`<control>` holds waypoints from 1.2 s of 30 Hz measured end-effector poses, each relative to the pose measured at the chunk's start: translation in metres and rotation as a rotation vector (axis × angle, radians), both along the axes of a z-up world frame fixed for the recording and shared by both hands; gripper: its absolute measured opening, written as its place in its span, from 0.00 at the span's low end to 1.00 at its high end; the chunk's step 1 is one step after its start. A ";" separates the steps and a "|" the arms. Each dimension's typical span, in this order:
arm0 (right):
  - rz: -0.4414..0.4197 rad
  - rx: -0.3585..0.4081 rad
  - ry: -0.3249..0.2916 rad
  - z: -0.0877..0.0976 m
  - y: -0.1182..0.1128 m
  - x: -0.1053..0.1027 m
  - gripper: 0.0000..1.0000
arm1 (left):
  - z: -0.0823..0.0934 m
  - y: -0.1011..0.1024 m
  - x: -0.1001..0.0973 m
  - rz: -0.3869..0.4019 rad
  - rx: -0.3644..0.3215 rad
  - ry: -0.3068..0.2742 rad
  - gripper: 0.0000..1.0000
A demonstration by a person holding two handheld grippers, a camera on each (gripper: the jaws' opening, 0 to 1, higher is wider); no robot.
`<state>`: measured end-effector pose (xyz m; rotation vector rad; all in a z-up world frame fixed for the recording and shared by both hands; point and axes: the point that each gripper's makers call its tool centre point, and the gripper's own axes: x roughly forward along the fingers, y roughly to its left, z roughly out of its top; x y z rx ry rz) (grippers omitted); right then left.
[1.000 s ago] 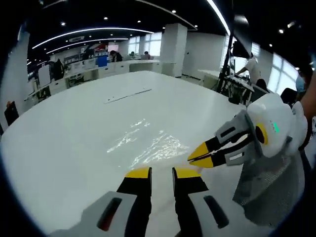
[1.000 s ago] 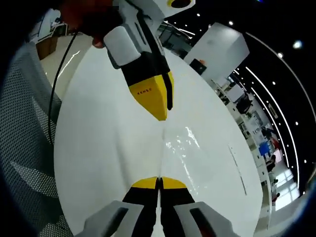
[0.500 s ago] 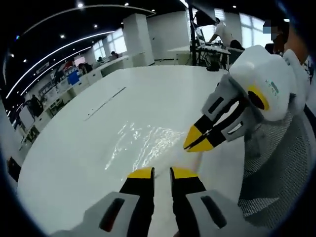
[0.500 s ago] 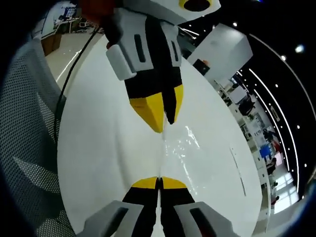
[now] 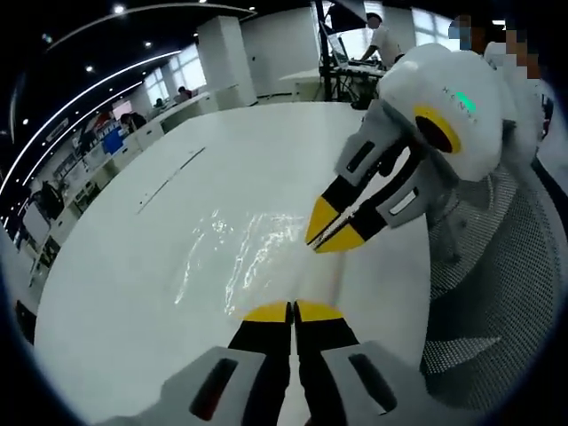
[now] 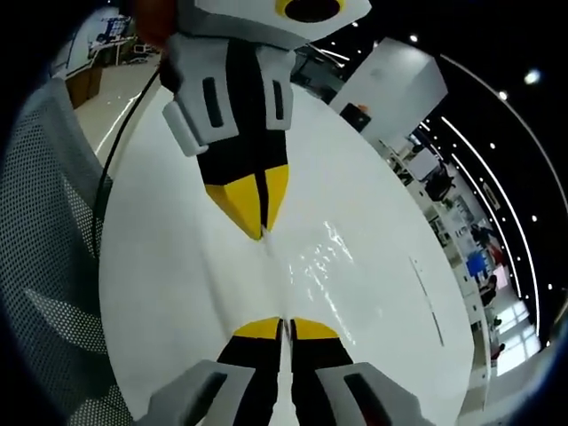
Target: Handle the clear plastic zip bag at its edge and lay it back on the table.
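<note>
In the left gripper view, the left gripper (image 5: 293,311) is seen clenched, its yellow tips pressed together on the near edge of the clear plastic zip bag (image 5: 232,257), which is spread crinkled over the white table (image 5: 115,293). The right gripper (image 5: 330,232) is seen just beyond, jaws closed to a thin slit at the same edge of the bag. A mesh chair (image 5: 497,293) is seen to the right. In the right gripper view, both grippers' tips are seen closed on the bag's edge, facing each other
</note>
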<state>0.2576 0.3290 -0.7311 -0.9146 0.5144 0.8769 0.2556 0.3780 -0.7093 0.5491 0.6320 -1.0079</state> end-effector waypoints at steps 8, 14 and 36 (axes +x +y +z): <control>-0.005 0.084 0.048 0.001 0.011 0.000 0.16 | -0.003 0.007 0.003 0.035 -0.004 0.026 0.00; 0.008 0.124 0.074 0.007 0.014 0.002 0.25 | -0.003 0.009 0.003 0.049 -0.014 0.027 0.00; 0.037 0.112 0.023 0.035 0.014 0.008 0.40 | -0.007 0.005 -0.001 0.013 -0.004 0.017 0.00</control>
